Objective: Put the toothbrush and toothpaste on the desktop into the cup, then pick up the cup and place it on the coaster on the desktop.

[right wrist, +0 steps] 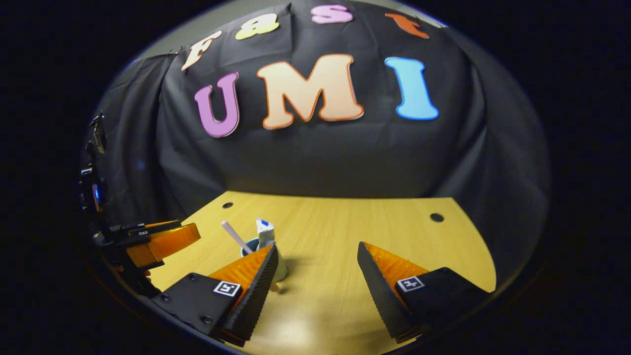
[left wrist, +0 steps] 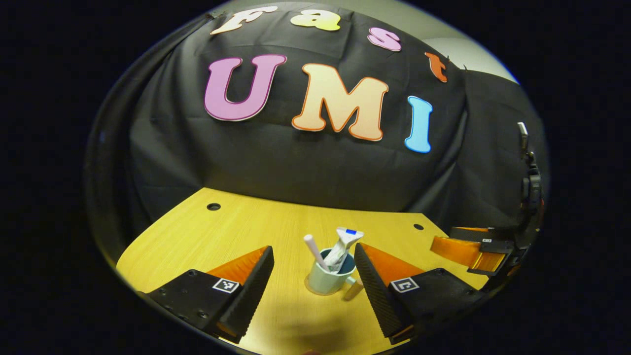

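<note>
A pale blue cup (left wrist: 326, 280) stands upright on the wooden desktop (left wrist: 236, 231), its handle toward the near right. A thin round coaster rim (left wrist: 312, 290) shows under its base. The toothbrush (left wrist: 314, 249) and the white toothpaste tube (left wrist: 343, 245) stand inside the cup, leaning apart. My left gripper (left wrist: 313, 249) is open, with the cup between and just beyond its fingers, untouched. In the right gripper view the cup (right wrist: 281, 269) is partly hidden behind one finger, with the toothbrush (right wrist: 235, 236) and the toothpaste (right wrist: 265, 231) sticking out. My right gripper (right wrist: 318, 248) is open and holds nothing.
The right gripper (left wrist: 463, 250) hovers at the desktop's right edge in the left gripper view; the left gripper (right wrist: 160, 240) shows at the far left of the right gripper view. Small round holes (right wrist: 437, 217) mark the desktop's back corners. Black cloth walls the booth behind.
</note>
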`<act>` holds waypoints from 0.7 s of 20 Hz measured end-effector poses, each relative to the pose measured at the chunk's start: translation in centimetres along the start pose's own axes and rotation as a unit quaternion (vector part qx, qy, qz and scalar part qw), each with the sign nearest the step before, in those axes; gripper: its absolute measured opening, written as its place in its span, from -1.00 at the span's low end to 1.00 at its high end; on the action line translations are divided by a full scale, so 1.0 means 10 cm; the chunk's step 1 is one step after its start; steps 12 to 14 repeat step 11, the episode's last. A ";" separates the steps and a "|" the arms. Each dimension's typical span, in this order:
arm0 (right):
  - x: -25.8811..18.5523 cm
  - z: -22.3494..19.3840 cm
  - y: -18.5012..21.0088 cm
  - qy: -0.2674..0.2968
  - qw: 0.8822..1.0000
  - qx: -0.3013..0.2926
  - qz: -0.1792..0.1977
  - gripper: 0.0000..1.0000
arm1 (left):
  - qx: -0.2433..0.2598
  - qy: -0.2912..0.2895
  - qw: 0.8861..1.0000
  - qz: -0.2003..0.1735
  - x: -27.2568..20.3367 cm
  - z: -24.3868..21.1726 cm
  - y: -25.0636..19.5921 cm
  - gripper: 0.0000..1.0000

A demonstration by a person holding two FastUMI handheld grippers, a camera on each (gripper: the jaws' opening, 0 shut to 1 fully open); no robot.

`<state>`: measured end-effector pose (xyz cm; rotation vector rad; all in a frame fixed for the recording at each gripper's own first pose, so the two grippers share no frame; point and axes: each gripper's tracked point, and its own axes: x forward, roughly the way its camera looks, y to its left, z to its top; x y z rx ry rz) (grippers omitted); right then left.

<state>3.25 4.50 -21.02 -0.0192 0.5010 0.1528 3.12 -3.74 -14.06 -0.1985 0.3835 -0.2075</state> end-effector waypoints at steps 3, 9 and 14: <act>-0.29 0.26 -0.26 -0.070 0.997 -0.009 -0.033 0.97 | 0.010 -0.020 1.000 -0.002 -0.02 0.11 -0.17 0.89; -0.54 0.61 -0.45 -0.136 0.989 0.020 -0.047 0.97 | 0.030 -0.050 0.998 0.013 -0.09 0.34 -0.25 0.89; -0.55 0.66 -0.47 -0.144 0.988 0.028 -0.050 0.98 | 0.038 -0.065 0.997 0.016 -0.12 0.43 -0.24 0.89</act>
